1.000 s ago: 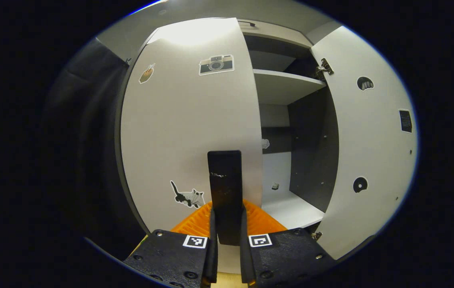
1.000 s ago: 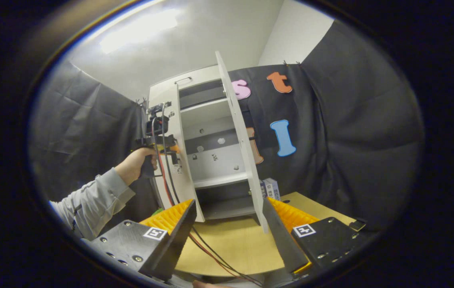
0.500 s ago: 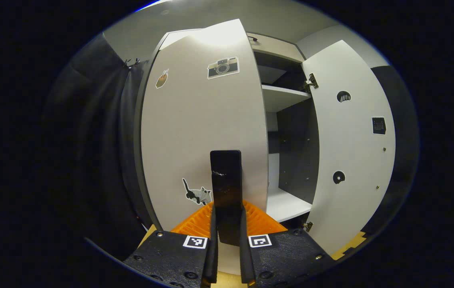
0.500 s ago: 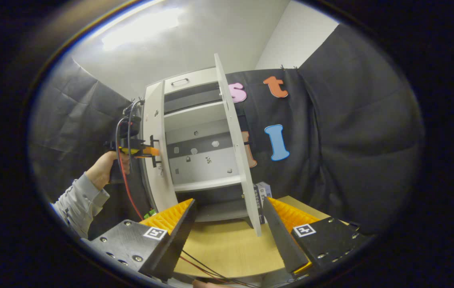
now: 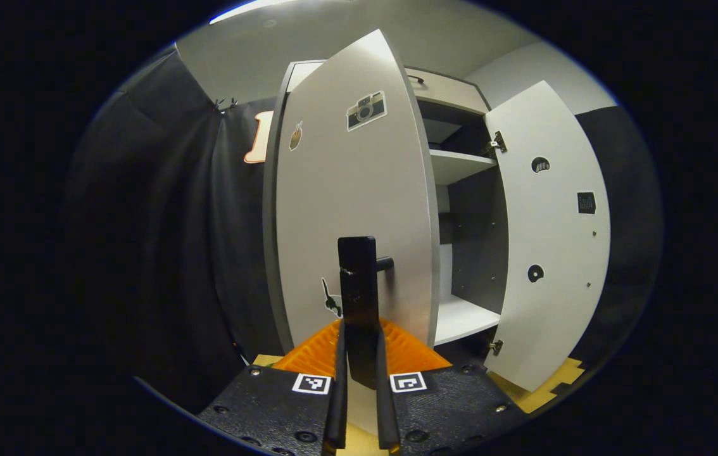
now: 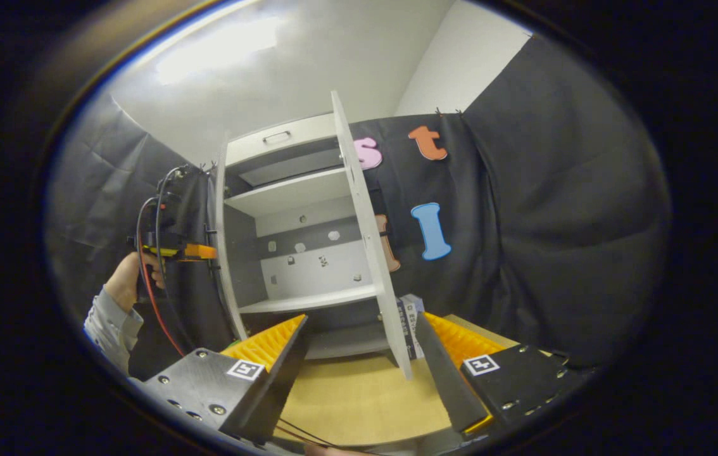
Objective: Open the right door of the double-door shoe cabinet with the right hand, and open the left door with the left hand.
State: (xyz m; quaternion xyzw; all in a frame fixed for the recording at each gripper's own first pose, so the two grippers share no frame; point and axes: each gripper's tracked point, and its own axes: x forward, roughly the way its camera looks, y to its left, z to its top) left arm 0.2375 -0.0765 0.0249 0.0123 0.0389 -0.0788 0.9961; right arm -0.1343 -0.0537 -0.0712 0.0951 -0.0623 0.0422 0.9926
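The left tongs (image 5: pixel 359 316) are gripping the left door's (image 5: pixel 352 209) handle (image 5: pixel 384 263). This stiff, light panel is pivoting freely. The right tongs (image 6: pixel 359 354) are hanging wide, with the right door (image 6: pixel 368 253) standing open.

Left gripper view: sits close against the outer face of the white stickered left door (image 5: pixel 352 215), looking along it and slightly upward, past its edge into the white double-door shoe cabinet (image 5: pixel 460 171); the white right door (image 5: pixel 549 240) stands further right.

Right gripper view: farther back, low over the tan wooden bench (image 6: pixel 359 399), facing the cabinet's open front, tilted up toward the ceiling.

Shared: cabinet interior, white shelves (image 6: pixel 289 190), both doors.
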